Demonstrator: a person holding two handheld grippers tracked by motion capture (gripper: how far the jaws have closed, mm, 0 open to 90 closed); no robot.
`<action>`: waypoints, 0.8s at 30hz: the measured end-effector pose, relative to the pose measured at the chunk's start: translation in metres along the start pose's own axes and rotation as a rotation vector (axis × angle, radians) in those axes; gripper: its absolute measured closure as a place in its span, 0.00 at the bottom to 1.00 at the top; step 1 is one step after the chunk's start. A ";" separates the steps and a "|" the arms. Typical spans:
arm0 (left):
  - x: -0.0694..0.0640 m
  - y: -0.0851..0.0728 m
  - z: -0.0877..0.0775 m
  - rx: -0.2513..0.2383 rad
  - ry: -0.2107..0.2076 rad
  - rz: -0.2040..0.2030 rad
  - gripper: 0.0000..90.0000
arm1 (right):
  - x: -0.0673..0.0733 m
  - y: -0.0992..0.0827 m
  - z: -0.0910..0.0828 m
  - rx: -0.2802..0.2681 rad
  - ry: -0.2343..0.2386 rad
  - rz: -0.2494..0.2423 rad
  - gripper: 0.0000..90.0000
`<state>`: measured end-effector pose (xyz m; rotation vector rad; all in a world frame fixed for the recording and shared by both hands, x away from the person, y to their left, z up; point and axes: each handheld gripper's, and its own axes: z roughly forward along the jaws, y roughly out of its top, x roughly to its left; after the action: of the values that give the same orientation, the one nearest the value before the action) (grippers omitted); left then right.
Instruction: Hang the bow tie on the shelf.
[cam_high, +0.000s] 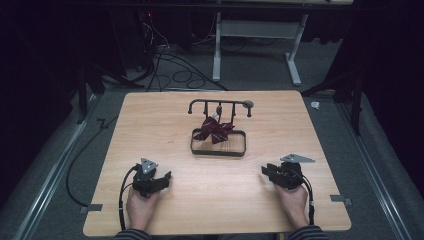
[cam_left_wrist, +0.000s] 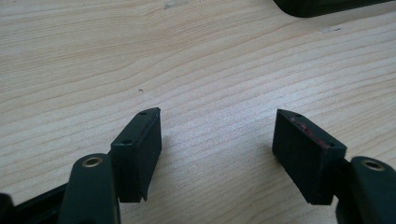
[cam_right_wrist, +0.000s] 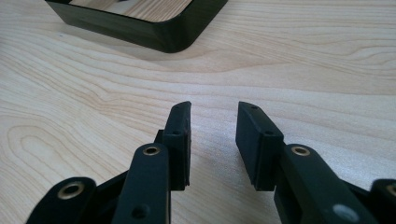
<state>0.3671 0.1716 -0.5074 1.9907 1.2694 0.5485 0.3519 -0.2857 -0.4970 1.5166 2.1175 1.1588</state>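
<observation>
The worktop (cam_high: 165, 120) is pale wood with a smooth, matt grain. The tray (cam_right_wrist: 154, 37) looks like glossy black plastic. It holds a striped maroon cloth (cam_high: 215, 131).

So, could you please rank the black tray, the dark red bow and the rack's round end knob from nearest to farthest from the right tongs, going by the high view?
From the right tongs:
1. Black tray, just up and left, mid-table.
2. Dark red bow, over the tray's back part.
3. Round end knob, at the rack's right end, behind the tray.
</observation>
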 end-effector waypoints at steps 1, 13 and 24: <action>0.000 0.000 0.000 0.000 0.000 0.000 0.37 | 0.001 0.000 0.001 0.004 -0.002 0.004 0.74; 0.000 0.000 0.000 0.000 0.000 0.000 0.37 | 0.009 -0.003 0.007 0.019 -0.056 -0.068 0.66; 0.000 0.000 0.000 0.000 0.001 0.000 0.37 | 0.020 -0.004 0.010 0.037 -0.119 -0.167 0.61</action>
<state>0.3670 0.1715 -0.5074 1.9903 1.2699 0.5491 0.3475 -0.2641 -0.5019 1.3579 2.1490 0.9533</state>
